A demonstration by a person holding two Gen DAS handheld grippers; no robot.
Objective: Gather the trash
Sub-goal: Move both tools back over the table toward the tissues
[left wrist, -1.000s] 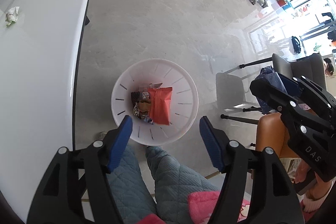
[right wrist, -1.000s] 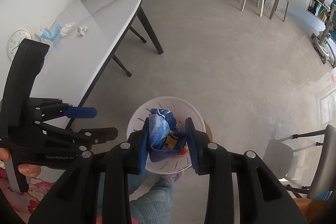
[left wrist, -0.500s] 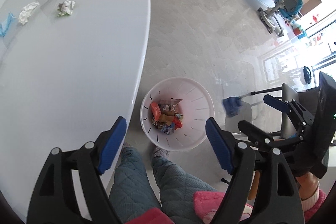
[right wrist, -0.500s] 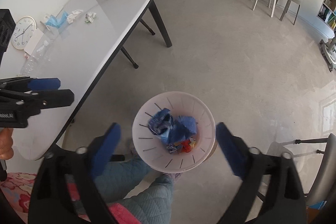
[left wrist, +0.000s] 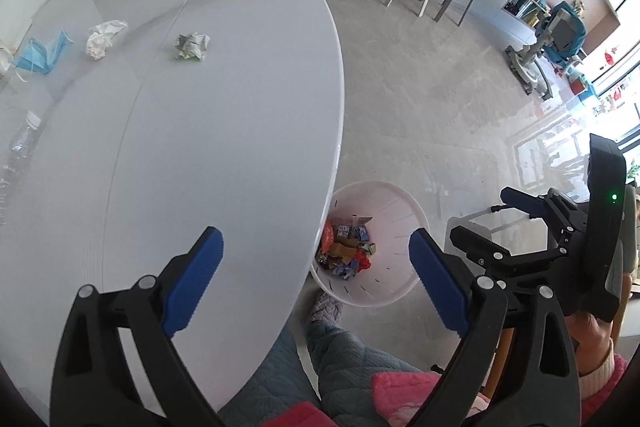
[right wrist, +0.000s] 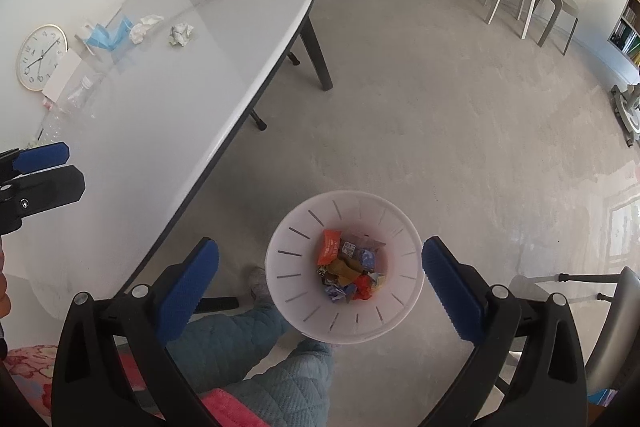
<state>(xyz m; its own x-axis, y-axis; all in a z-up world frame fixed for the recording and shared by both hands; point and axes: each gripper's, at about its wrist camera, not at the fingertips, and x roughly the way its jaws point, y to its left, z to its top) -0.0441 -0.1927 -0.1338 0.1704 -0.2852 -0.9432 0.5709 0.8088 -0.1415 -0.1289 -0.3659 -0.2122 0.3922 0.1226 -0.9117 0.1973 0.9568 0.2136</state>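
1. Nearest to both cameras are the person's legs in blue quilted trousers, with a pink garment at the lower edge.
2. The right claw hangs over the white slotted waste basket. Its blue pads stand wide apart and nothing is between them.
3. The left claw is above the near edge of the counter. Its jaws are opening, and no object is between its blue pads.
4. The basket stands on the floor, just beside the counter's edge and the person's feet. At its bottom lies a pile of trash: an orange wrapper, blue wrappers, brown and red pieces.
5. Farther on, some trash is not yet collected from the white oval counter: a crumpled paper with green print, then a crumpled white tissue, then a blue face mask. They lie in a row, each apart from the next.
6. An empty clear plastic bottle with a white cap lies at the counter's left side.
7. A round wall clock lies on the counter's far left, beside a white card.
8. Far away, two stools, one white and one grey, stand on the grey floor before white cabinets.
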